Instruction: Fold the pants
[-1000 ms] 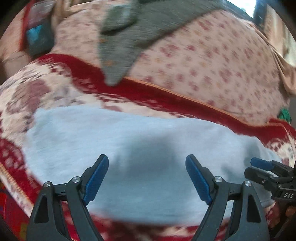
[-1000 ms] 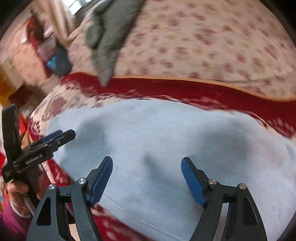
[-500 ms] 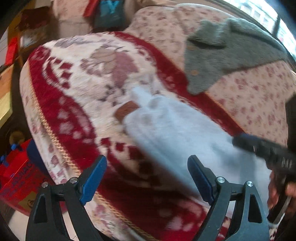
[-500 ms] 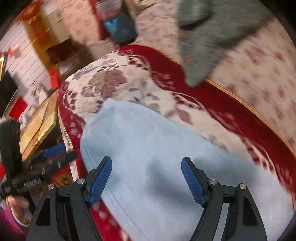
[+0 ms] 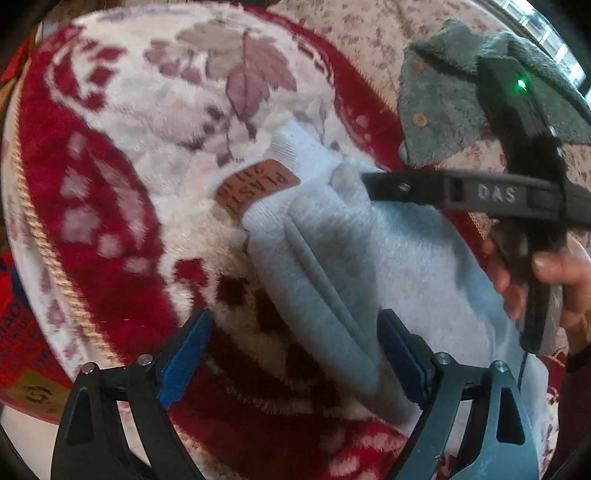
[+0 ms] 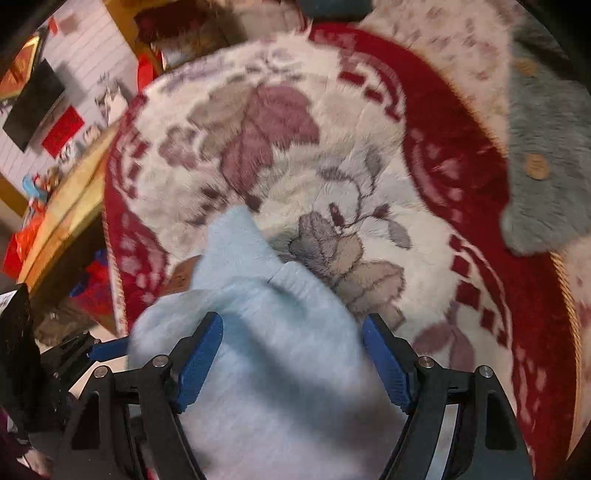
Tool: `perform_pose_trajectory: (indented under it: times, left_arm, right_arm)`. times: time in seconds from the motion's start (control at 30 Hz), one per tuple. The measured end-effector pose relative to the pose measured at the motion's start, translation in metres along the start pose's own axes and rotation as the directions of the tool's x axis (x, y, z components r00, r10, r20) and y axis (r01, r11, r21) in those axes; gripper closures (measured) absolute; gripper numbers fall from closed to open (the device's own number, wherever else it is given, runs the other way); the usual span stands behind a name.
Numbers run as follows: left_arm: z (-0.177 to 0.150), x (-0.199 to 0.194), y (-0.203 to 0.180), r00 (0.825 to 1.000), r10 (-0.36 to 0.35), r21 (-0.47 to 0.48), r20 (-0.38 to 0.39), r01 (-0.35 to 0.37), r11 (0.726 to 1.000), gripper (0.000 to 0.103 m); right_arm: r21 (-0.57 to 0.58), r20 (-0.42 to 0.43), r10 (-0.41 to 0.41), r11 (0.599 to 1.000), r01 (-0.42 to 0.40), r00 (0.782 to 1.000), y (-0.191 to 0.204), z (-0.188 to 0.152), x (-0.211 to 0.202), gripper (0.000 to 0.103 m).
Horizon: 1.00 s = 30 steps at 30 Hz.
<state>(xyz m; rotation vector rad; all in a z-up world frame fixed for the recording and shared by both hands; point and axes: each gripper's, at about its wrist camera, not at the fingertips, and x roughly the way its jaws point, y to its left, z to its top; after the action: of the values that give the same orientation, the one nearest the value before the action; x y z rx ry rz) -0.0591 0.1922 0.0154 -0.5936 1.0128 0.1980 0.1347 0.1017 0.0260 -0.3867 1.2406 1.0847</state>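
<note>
Light blue pants (image 5: 388,266) lying folded on a red and cream floral blanket (image 5: 110,155), ribbed cuff end toward 11 o'clock in the left wrist view, running down to 4 o'clock. Brown patch label (image 5: 256,190) on the cuff, lettering partly readable. Folded edge forming a long ridge from the view's centre toward 5 o'clock.

Left gripper (image 5: 291,358) at 6 o'clock, pointing down at the blanket, jaws wide and opening; folded edge of the pants between the blue pads, right pad (image 5: 400,360) just beside the fabric, left pad over bare blanket. No pinch visible.

Right gripper (image 6: 291,354) likewise spread wide over the pants (image 6: 273,332), cuff end reaching toward 11 o'clock of that view, fabric blurred; pads not pressing on cloth. Same gripper seen side-on from the left wrist camera at 3 o'clock (image 5: 373,181), held by a hand (image 5: 546,280), green light on its body.

Grey fuzzy garment (image 5: 447,99) with small round buttons at 1 o'clock, on a pale flowered cover (image 5: 369,29), apart from the pants. Beyond the blanket's edge at 9 o'clock in the right wrist view, cluttered room, too blurred to name.
</note>
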Motion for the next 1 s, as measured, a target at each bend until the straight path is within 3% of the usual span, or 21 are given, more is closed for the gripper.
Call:
perform_pose_trajectory:
  times: [0.13,0.17,0.33,0.37,0.4,0.43,0.47,0.57,0.7,0.77,0.93,1.0]
  left_arm:
    - [0.006,0.016,-0.003,1.000,0.009,0.001,-0.002,-0.009,1.000,0.000]
    - [0.008,0.019,-0.004,1.000,0.016,0.014,0.000,-0.016,1.000,0.000]
    - [0.012,0.026,-0.006,1.000,0.008,0.027,0.026,-0.008,1.000,0.004]
    - [0.013,0.025,-0.005,1.000,-0.002,0.029,0.031,0.001,1.000,0.020]
    - [0.014,0.022,-0.006,0.998,-0.041,0.033,0.041,0.040,0.999,0.050]
    - [0.014,0.020,-0.007,0.990,-0.141,0.024,0.024,0.141,0.990,0.066]
    - [0.014,0.020,-0.008,0.985,-0.173,0.018,0.016,0.172,0.985,0.074]
    - [0.010,0.011,-0.015,0.987,-0.155,0.064,0.051,0.152,0.986,0.077]
    - [0.009,-0.015,-0.017,0.970,-0.214,0.066,0.113,0.208,0.976,0.078]
    - [0.005,-0.033,-0.026,0.964,-0.214,0.098,0.160,0.201,0.975,0.079]
    - [-0.015,-0.078,-0.080,0.947,-0.131,0.249,0.295,0.056,0.967,0.079]
    - [-0.023,-0.089,-0.098,0.936,-0.130,0.286,0.326,0.034,0.958,0.079]
  right_arm:
    - [-0.025,-0.035,0.057,0.998,-0.058,0.998,-0.001,0.006,0.023,0.023]
    - [-0.032,-0.044,0.073,0.997,-0.074,0.996,0.001,0.004,0.028,0.037]
    - [-0.085,-0.008,0.041,0.996,-0.041,0.999,0.012,-0.004,0.023,0.057]
    - [-0.099,-0.001,0.026,0.995,-0.026,1.000,0.016,-0.004,0.020,0.063]
    - [-0.118,0.005,0.011,0.993,-0.010,1.000,0.020,-0.005,0.016,0.070]
    - [-0.142,0.014,-0.007,0.990,0.009,1.000,0.025,-0.005,0.010,0.075]
    - [-0.153,0.025,-0.018,0.988,0.021,1.000,0.029,-0.005,0.005,0.077]
    - [-0.151,0.067,-0.033,0.988,0.043,0.997,0.034,-0.004,-0.018,0.079]
    - [-0.144,0.129,-0.034,0.988,0.052,0.991,0.041,-0.009,-0.057,0.079]
    - [-0.151,0.154,-0.029,0.987,0.053,0.988,0.046,-0.009,-0.074,0.079]
    - [-0.143,0.232,-0.033,0.987,0.068,0.972,0.051,-0.028,-0.126,0.079]
    - [-0.129,0.261,-0.039,0.989,0.075,0.965,0.048,-0.039,-0.146,0.079]
